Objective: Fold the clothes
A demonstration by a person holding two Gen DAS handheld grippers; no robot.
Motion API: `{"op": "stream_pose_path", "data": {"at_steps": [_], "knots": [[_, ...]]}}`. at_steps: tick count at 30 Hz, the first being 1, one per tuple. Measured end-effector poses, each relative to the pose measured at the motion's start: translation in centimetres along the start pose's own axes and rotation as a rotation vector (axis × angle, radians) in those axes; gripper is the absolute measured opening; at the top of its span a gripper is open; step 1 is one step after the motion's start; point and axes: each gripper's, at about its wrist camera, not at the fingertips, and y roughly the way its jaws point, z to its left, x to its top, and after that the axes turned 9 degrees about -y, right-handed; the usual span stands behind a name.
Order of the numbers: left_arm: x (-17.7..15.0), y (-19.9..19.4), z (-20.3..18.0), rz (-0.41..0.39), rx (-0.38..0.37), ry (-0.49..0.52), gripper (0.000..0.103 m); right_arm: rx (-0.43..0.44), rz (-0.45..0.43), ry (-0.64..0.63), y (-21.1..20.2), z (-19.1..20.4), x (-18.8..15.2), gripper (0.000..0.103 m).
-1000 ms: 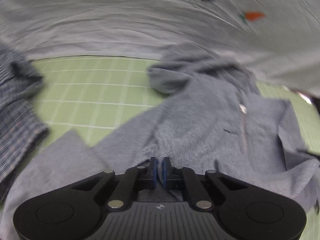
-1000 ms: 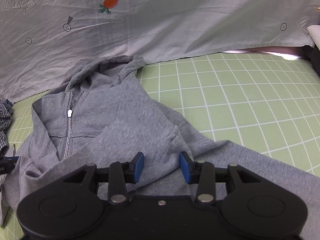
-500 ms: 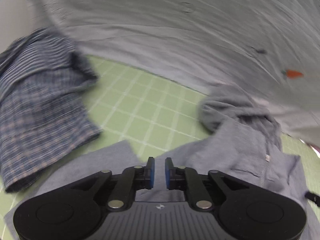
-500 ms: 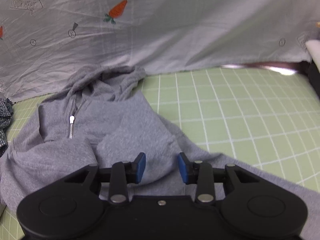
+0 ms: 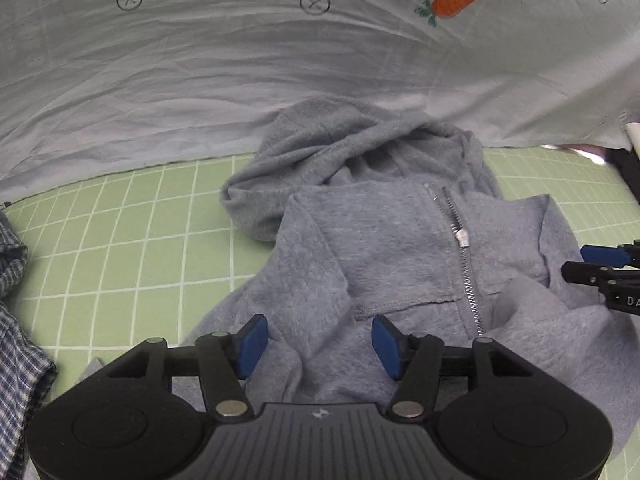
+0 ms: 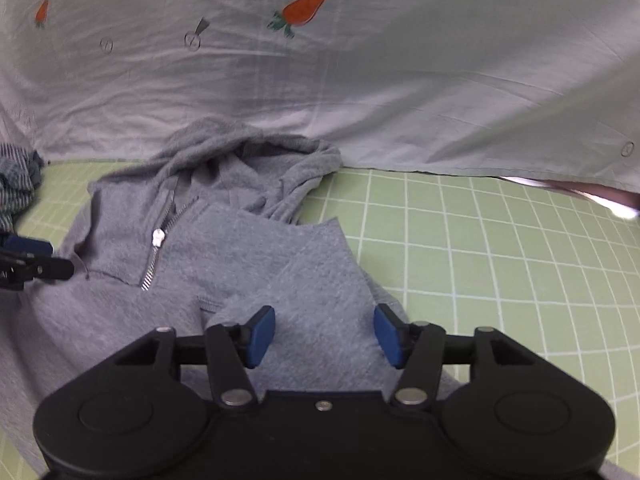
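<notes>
Looking down both wrists, I see the grey hoodie spread crumpled on the green grid mat, hood toward the white carrot-print sheet. My left gripper has just been opening, its jaws apart above the hoodie's lower front with nothing pinched. My right gripper has widened slightly too, jaws apart over the fabric beside the zipper, gripping nothing.

Colours and patterns noted

My fingers carry blue pads; hoodie heather grey, silver zipper; counter pale green, white grid; backdrop sheet pale grey, orange carrots; shirt blue plaid.
</notes>
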Motion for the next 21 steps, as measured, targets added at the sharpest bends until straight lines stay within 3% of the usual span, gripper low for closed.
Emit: {"op": "stream_pose_path", "data": {"at_steps": [2,4,5,7,8,13,16,18,21], "knots": [[0.1,0.8,0.1,0.013,0.016,-0.03,0.051,0.01,0.018,-0.014,0.6,0.0,-0.1,0.023],[0.2,0.9,0.3,0.008,0.023,-0.055,0.047,0.008,0.023,-0.033,0.8,-0.2,-0.2,0.011],[0.3,0.8,0.4,0.004,0.033,-0.049,0.038,0.006,0.022,-0.039,0.8,-0.3,-0.3,0.005],[0.4,0.4,0.7,-0.003,0.037,-0.042,0.016,0.021,0.016,-0.014,0.6,-1.0,-0.4,0.003],[0.7,-0.4,1.5,-0.01,-0.004,-0.096,0.003,0.025,0.01,0.018,0.4,-1.5,-0.5,0.002],[2.4,-3.6,6.4,-0.056,-0.188,-0.398,0.002,0.08,-0.106,0.216,-2.7,-5.2,0.4,0.001],[3.1,-4.1,10.7,-0.114,-0.246,-0.647,0.002,0.149,-0.24,0.515,-4.5,-9.8,0.0,0.0],[3.5,-4.3,13.4,-0.148,-0.279,-0.803,0.002,0.144,-0.293,0.724,-4.3,-13.0,-1.0,0.0],[3.4,-2.8,12.5,-0.105,-0.21,-0.756,0.007,0.039,-0.242,0.715,-3.3,-14.9,-0.6,0.0]]}}
